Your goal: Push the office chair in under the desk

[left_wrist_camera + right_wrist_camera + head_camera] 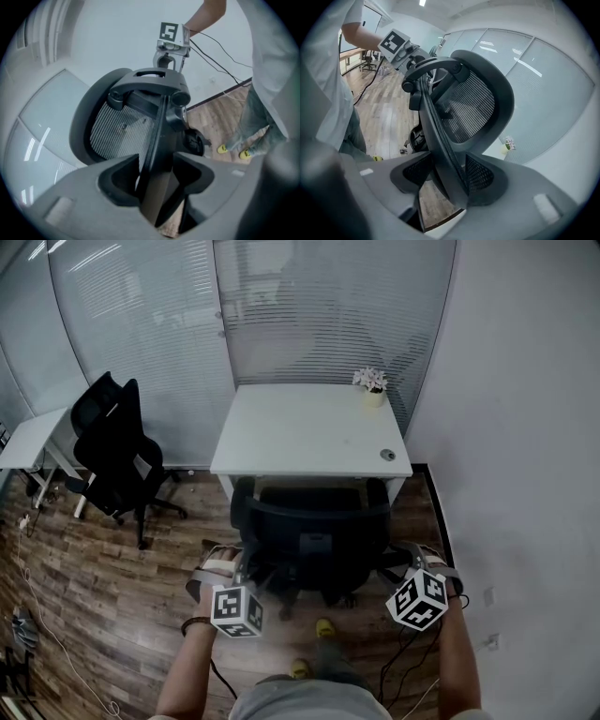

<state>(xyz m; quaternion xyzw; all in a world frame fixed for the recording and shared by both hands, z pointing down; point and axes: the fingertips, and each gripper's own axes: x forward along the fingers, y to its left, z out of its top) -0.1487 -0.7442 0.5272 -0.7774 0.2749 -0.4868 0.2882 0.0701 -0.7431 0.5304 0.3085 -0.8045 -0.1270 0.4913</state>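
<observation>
Left of the smooth white desk (309, 423) lies glossy wood-plank floor (84, 568). In front of the desk, the left gripper (218, 570), jaws spread, straddles the curved rim of the black mesh office chair (314, 531), which sits partly under the desk. The right gripper (412, 557) does likewise.

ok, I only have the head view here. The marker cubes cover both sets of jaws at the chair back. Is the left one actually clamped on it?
Observer: No. In the left gripper view the left gripper straddles the thin side edge of the backrest, with gaps on either side.
Operator: Right one?
Observer: Much the same. The right gripper has the backrest frame between its jaws. A strip of floor shows beside the frame, so it looks unclamped.
Operator: Anything else caught in the jaws?
Observer: Nothing. Only the frame edge stands between each pair.
</observation>
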